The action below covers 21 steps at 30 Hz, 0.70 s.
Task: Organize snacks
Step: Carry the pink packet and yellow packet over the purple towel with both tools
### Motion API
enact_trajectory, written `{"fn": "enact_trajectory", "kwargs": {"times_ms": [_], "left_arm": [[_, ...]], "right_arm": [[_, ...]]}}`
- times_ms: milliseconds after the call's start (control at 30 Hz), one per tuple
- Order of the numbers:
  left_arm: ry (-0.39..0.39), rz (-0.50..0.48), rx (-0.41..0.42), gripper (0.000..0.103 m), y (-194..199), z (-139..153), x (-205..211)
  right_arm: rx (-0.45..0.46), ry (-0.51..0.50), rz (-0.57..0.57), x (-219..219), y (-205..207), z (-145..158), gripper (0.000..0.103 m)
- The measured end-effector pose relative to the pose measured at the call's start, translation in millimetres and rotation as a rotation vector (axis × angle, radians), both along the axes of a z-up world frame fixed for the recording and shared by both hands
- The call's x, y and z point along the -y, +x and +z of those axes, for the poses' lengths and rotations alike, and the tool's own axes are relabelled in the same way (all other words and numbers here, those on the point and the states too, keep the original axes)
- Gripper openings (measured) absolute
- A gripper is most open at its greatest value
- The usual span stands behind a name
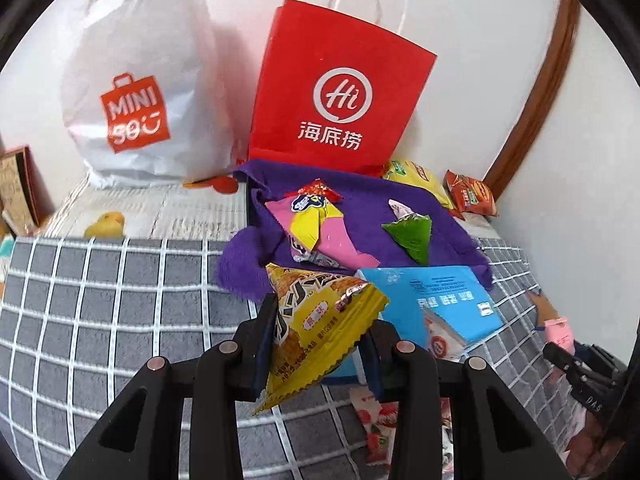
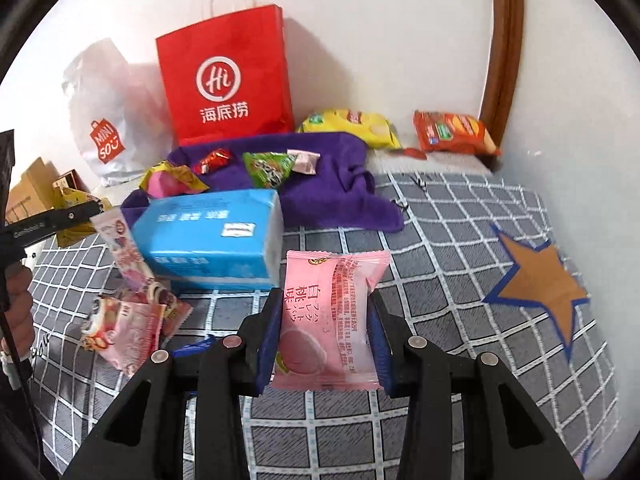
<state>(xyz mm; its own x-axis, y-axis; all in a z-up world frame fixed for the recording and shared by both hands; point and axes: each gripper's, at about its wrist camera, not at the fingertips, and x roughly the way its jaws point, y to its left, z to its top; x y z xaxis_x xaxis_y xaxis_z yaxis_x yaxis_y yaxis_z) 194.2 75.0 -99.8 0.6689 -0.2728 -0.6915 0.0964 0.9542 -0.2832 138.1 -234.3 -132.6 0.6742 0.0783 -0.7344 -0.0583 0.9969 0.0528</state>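
In the left wrist view my left gripper (image 1: 320, 320) is shut on a yellow snack packet (image 1: 316, 328), held above the grey checked blanket (image 1: 120, 300). My right gripper (image 2: 325, 300) is shut on a pink peach-flavour packet (image 2: 332, 320), also lifted off the blanket. Ahead lies a purple cloth (image 2: 328, 168) with several small snacks on it: a pink-and-yellow packet (image 1: 316, 228), a green triangular one (image 1: 412, 236) and a red candy (image 2: 212, 160). A blue tissue pack (image 2: 208, 240) lies just in front of the cloth.
A red paper bag (image 1: 340, 88) and a white plastic bag (image 1: 136, 92) stand against the wall behind the cloth. A yellow chip bag (image 2: 352, 126) and an orange one (image 2: 452, 132) lie at the back right. Pink packets (image 2: 128, 332) lie left of the tissue pack.
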Motion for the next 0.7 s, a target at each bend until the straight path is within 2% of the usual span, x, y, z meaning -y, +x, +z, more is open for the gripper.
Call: {"fn": "enact_trajectory", "kwargs": {"times_ms": [100, 233, 400, 567, 700], "left_arm": [[-0.047, -0.02, -0.037, 0.035, -9, 6, -3], [-0.031, -0.019, -0.037, 0.035, -31, 19, -2], [-0.032, -0.07, -0.051, 0.035, -45, 38, 9], [-0.017, -0.125, -0.025, 0.035, -47, 67, 28], [-0.019, -0.159, -0.006, 0.035, -42, 87, 40]], "right_arm": [[0.014, -0.019, 0.011, -5, -2, 10, 0.04], [0.049, -0.023, 0.027, -11, -6, 26, 0.04], [0.071, -0.027, 0.054, -23, 0, 42, 0.04], [0.094, -0.051, 0.07, -33, 12, 58, 0.04], [0.077, -0.012, 0.075, -33, 27, 72, 0.04]]}}
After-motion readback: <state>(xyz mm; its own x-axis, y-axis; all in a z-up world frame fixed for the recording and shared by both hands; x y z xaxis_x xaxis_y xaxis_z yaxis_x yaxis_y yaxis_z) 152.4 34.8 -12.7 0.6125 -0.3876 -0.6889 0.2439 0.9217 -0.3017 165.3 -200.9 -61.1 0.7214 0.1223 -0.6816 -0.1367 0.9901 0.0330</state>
